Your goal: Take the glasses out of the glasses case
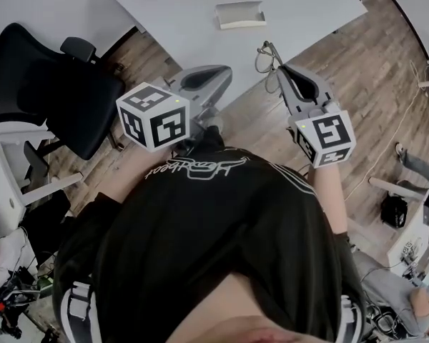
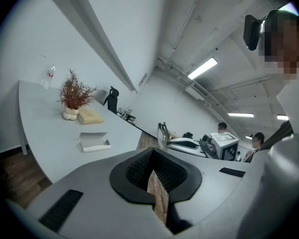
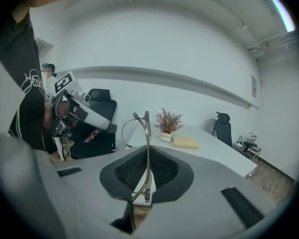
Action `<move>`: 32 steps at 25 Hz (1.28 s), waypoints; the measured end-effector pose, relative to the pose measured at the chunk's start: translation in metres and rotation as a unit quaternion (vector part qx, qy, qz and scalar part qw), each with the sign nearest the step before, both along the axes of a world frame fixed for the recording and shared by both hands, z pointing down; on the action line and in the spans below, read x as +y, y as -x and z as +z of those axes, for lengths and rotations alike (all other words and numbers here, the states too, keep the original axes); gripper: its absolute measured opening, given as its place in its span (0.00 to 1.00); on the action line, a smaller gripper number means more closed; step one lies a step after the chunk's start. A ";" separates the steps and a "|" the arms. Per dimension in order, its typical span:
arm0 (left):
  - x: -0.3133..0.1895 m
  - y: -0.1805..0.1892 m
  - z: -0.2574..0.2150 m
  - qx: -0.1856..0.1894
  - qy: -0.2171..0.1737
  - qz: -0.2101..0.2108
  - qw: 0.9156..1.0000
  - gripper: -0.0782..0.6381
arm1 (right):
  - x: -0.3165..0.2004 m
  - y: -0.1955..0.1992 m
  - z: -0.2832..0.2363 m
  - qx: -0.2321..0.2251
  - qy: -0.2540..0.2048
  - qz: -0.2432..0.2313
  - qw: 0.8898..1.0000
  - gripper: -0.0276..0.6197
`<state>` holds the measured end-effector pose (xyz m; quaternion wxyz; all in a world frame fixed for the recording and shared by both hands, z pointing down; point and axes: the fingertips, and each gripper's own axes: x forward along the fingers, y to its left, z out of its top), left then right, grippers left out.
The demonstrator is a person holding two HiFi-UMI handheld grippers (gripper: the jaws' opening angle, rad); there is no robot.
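Overhead, the view takes in a white worktop (image 1: pixel 293 16) standing on a floor (image 1: pixel 357 70) of wood-look planks, with one of its corners pointing toward the person. The glasses case (image 1: pixel 239 14) lies open on the worktop, set in from that corner. At the far end, against the white wall, stand a dried reddish plant (image 2: pixel 74 92) in a pale pot and, just beside it, a yellowish block (image 2: pixel 91 116).

The glasses (image 1: pixel 266 56) are out of the case. They hang in the air off the worktop's edge, over the floor, well apart from the case. The right gripper (image 3: pixel 147 151) is clenched on them: its view shows a thin metal arm of the frame pinched upright between the ribbed pads, with a lens ring sticking out past the tips. The left gripper (image 2: pixel 152 156) has its jaws drawn together on nothing, only a sliver of floor showing through the slit. It is held up near the worktop's corner, beside the right one.

A black office chair (image 1: pixel 50 84) stands on the floor off the worktop's left side, and a second black chair (image 3: pixel 222 126) stands beyond the far end. Long strip lights (image 2: pixel 203 67) run along the white ceiling. Other people (image 2: pixel 222 128) are in the background of the room, and cables trail over the floor at the right.
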<state>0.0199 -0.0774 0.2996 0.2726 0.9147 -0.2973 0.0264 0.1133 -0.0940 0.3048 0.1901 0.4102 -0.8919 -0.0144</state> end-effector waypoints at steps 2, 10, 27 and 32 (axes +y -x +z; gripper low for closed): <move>0.018 -0.005 -0.004 -0.001 -0.008 0.001 1.000 0.12 | 0.020 -0.005 -0.006 -0.018 -0.003 0.000 1.000 0.07; 0.086 -0.029 -0.016 0.001 -0.028 0.010 1.000 0.12 | 0.097 -0.021 -0.021 -0.085 0.002 -0.015 0.996 0.07; 0.154 -0.051 -0.036 -0.001 -0.051 0.005 0.999 0.12 | 0.171 -0.045 -0.041 -0.161 0.009 -0.014 0.987 0.07; 0.163 -0.047 -0.040 -0.001 -0.058 0.002 0.998 0.12 | 0.180 -0.039 -0.041 -0.176 0.013 -0.027 0.984 0.07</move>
